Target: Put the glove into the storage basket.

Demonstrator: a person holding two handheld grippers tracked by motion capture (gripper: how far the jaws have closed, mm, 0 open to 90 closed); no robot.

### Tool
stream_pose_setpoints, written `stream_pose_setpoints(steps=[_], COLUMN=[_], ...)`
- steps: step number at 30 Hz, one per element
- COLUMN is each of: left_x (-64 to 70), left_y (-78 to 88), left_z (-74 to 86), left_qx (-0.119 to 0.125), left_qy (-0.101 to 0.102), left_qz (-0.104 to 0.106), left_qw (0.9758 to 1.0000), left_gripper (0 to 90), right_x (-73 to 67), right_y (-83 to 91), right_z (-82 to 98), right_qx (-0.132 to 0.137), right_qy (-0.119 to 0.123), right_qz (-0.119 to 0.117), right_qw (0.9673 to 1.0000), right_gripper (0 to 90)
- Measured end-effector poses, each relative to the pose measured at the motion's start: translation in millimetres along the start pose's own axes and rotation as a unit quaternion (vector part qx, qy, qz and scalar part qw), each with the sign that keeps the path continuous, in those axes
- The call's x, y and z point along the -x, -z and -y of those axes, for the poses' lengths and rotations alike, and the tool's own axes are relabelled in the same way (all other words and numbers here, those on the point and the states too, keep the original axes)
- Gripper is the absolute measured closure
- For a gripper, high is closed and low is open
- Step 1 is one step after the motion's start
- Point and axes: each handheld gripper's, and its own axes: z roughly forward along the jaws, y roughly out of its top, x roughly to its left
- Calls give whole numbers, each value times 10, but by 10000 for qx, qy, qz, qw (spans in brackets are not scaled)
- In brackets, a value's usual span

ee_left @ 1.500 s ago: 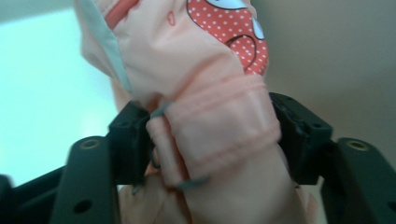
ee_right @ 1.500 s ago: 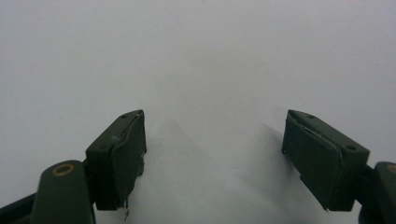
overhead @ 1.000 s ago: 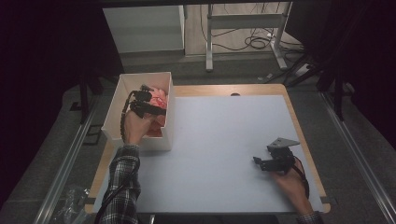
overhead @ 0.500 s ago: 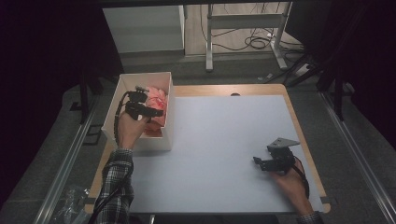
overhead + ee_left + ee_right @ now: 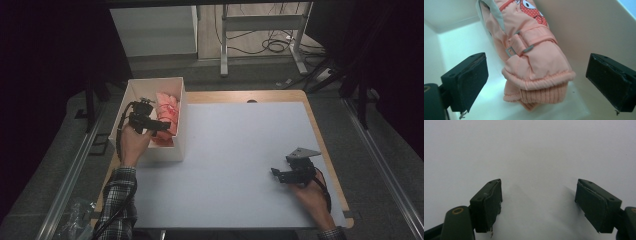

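A pink mitten (image 5: 534,57) with a knit cuff and a strap lies inside a white box (image 5: 181,145) at the table's left; in the high view the mitten (image 5: 167,107) rests against the box's right wall. My left gripper (image 5: 164,127) hovers in the box, pointing at the mitten. In the left gripper view my left gripper (image 5: 537,72) is open: its jaws have just been opening, and the cuff lies between them with clear gaps on both sides. Near the table's front right, my right gripper (image 5: 274,172) stands open; in its own view my right gripper (image 5: 537,197) holds nothing.
The white tabletop (image 5: 240,140) stretches between the box and the right hand, with a wooden border at its far and right edges. Beyond the table are a white cabinet (image 5: 152,30), metal frame legs and cables on the floor.
My left gripper has drawn back a little toward the near left of the box, away from the mitten. The right hand has not moved.
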Motion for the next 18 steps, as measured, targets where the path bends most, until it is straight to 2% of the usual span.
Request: stream_pose_setpoints(steps=[18], left_x=[104], left_y=[225], left_z=[135], left_qx=[209], left_qy=[-352], left_qz=[130], left_qw=[9991], left_gripper=[42], right_x=[-2], right_y=[1], right_z=[-1], right_qx=[-5], right_qy=[-1], right_qz=[1], right_qw=[10000], right_gripper=[220])
